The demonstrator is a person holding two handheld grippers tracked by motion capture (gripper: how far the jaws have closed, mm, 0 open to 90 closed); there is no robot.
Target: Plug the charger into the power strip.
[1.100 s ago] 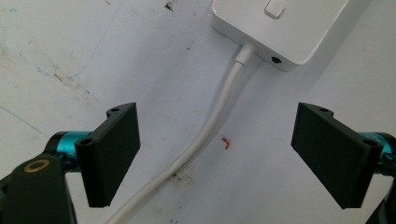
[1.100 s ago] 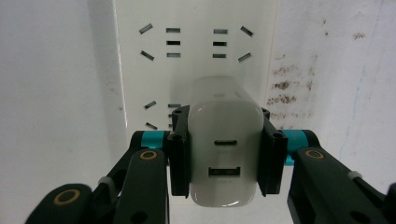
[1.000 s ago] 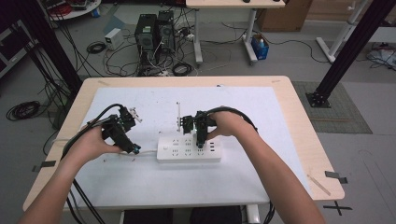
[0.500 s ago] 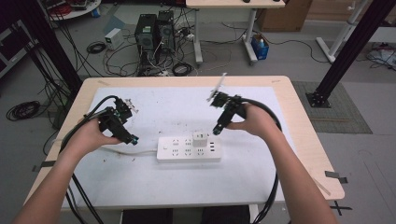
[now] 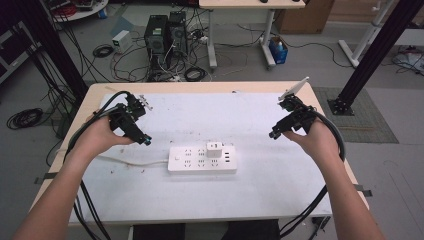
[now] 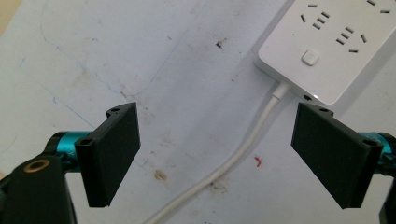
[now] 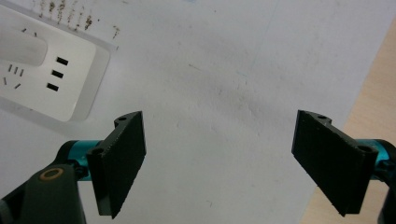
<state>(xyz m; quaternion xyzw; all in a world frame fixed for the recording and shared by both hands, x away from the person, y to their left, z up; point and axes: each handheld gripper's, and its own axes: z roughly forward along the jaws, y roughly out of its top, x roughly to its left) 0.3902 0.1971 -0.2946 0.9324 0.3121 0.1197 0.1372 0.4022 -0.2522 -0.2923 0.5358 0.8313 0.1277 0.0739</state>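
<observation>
A white power strip [image 5: 202,159] lies flat near the middle of the white-covered tabletop [image 5: 250,200], with a small white adapter [image 5: 215,148] plugged into its upper row and its pale cord [image 5: 131,161] trailing off to the left. The left gripper [image 5: 145,141] hovers just beside the strip's cord end — its jaws spread wide with nothing between them (the cord passes beneath the gap). The right gripper [image 5: 273,135] hangs well apart near the tabletop's right edge, its jaws likewise released and empty.

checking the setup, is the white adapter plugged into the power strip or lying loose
Plugged in: the white adapter stands upright on the power strip, seated over its sockets.
</observation>
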